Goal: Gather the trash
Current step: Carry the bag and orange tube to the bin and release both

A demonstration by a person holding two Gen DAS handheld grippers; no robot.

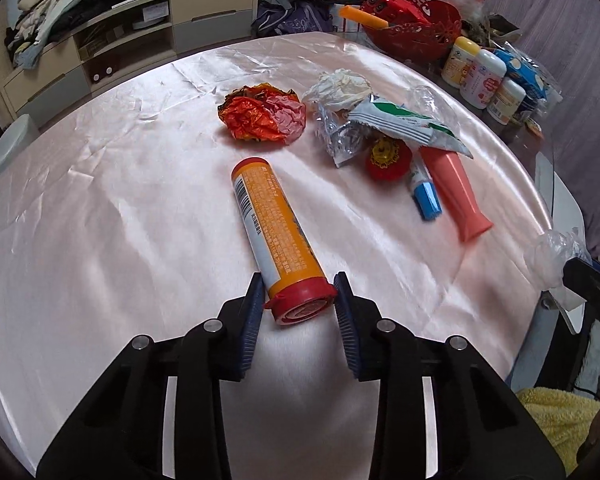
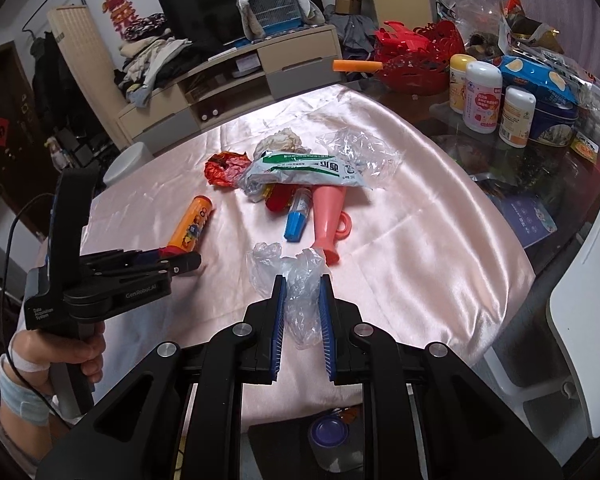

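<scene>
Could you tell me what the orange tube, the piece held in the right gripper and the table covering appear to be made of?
Orange tube: probably rigid plastic, glossy printed label, moulded red cap. Piece in the right gripper: thin clear plastic film, crinkled and see-through. Table covering: likely satin fabric, pink, with shiny creases.

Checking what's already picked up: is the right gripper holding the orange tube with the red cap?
No, the right gripper is shut on a crumpled clear plastic bag; the orange tube with the red cap lies on the pink cloth by the left gripper.
</scene>
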